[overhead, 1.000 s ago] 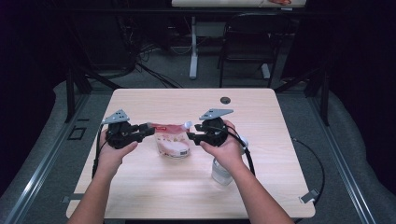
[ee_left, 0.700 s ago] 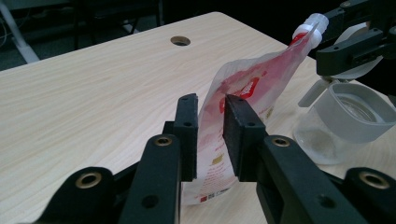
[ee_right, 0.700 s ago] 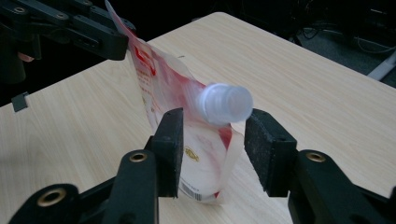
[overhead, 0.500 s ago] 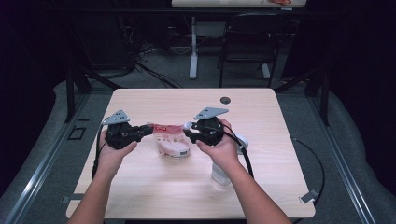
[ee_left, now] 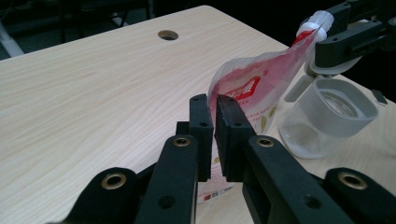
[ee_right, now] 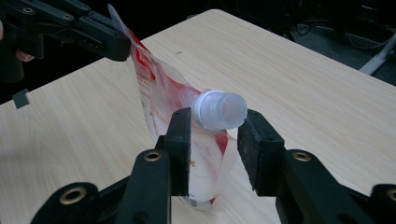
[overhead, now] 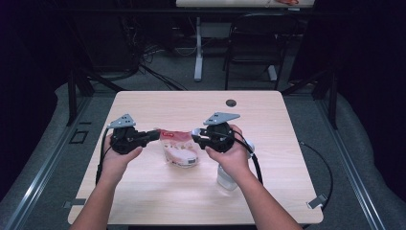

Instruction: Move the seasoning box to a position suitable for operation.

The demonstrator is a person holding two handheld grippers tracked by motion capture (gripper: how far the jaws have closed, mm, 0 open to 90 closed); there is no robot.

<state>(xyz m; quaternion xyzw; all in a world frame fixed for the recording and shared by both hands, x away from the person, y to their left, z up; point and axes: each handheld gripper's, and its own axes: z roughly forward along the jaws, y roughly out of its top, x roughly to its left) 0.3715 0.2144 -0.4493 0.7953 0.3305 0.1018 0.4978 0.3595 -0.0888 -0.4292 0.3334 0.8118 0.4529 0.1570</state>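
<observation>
High view: on the worktop (overhead: 153, 201) the left hand-held gripper (overhead: 154, 135) and right hand-held gripper (overhead: 196, 135) meet at a pouch (overhead: 179, 149) standing mid-table; a jar (overhead: 227, 178) lies under the right wrist.

Left gripper view: the jaws are clamped on the pouch's edge, the jar just beside it.

Right gripper view: the jaws, just closing, flank the pouch's white cap (ee_right: 220, 110); whether both pads press it I cannot tell.

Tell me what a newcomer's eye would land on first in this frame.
Mid-table, a red and white spouted pouch stands up between two hand-held grippers. The left gripper is shut on its top corner; the right gripper has just been closing, its fingers on either side of the white cap. A clear jar stands beside the pouch.
</observation>
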